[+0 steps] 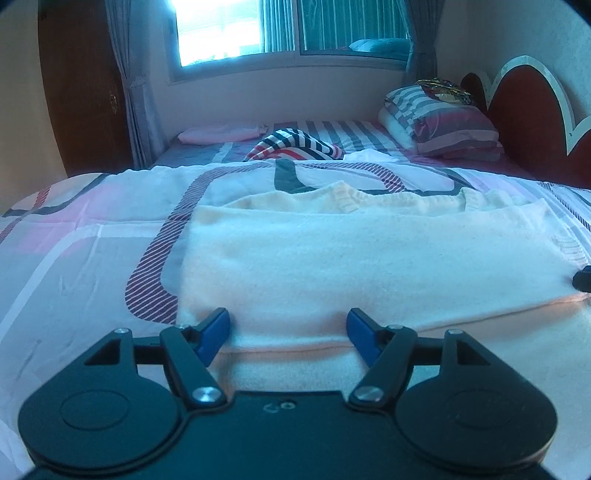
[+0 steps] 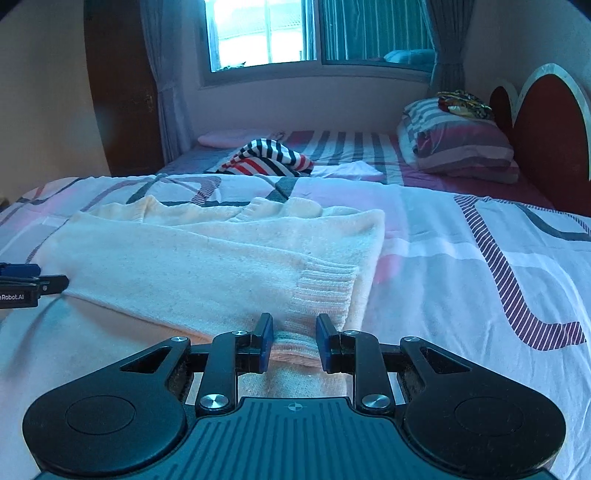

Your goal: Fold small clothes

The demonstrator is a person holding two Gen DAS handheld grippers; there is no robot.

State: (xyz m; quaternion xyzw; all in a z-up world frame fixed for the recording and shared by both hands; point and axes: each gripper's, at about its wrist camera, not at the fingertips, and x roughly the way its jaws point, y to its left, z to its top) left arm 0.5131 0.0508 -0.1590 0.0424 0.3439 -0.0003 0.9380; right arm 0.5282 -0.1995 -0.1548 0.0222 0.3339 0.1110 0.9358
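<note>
A cream knitted sweater [image 1: 369, 258] lies folded on the patterned bedspread [image 1: 92, 258], its ribbed cuffs toward the far side. My left gripper [image 1: 287, 328] is open, its blue pads wide apart on either side of the sweater's near folded edge and not pressing it. In the right wrist view the sweater [image 2: 221, 258] spreads to the left. My right gripper [image 2: 294, 341] is shut on its ribbed near corner, and the cloth fills the narrow gap between the pads. The left gripper [image 2: 33, 282] shows at the left edge, and the right gripper's tip [image 1: 583, 280] shows at the right edge.
A striped red, white and navy garment [image 1: 295, 146] and a pink cloth [image 1: 221, 133] lie farther back on the bed. Striped pillows [image 1: 443, 125] are stacked by the red headboard [image 1: 524, 122]. A window [image 1: 258, 29] with curtains is behind, and a wooden door [image 1: 81, 92] stands at the left.
</note>
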